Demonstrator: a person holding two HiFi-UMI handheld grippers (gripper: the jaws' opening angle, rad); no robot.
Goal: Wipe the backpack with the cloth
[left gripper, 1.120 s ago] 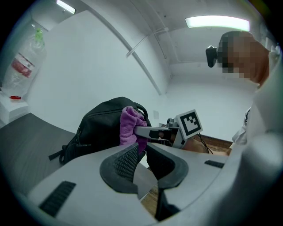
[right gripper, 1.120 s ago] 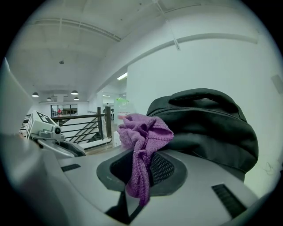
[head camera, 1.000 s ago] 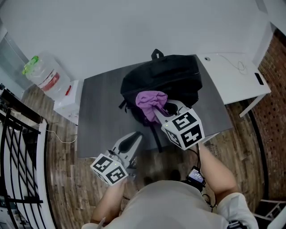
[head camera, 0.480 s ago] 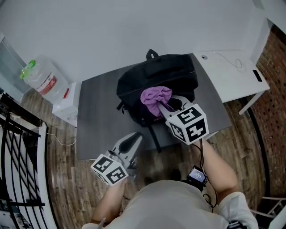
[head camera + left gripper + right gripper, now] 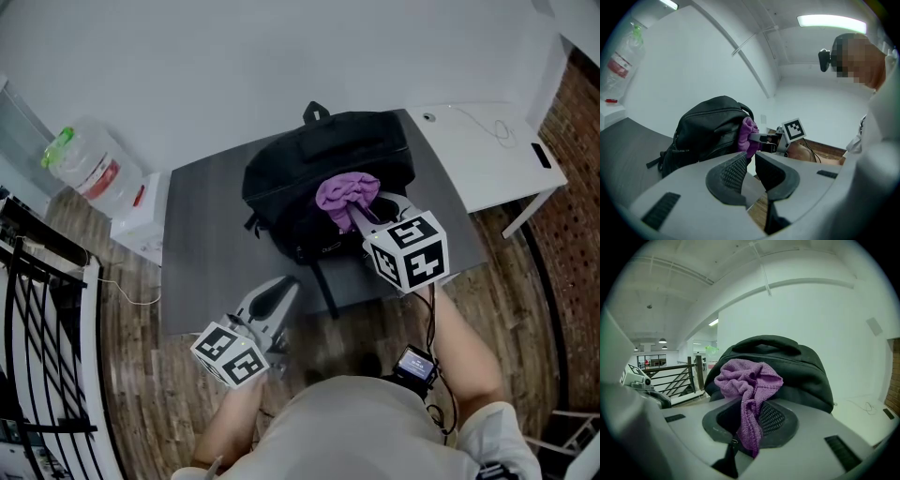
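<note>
Office or lab-type workspace, upper level. Grey table, white desk with a cable, water jug on a dispenser, black railing, brick wall, wood floor, strip light on a white ceiling.

No words, brands or numbers legible anywhere. Only black-and-white square marker patterns, without letters, on the cube of the left tool at lower left and the cube of the right tool near centre. Red label on the water jug at upper left, print too small to read.
</note>
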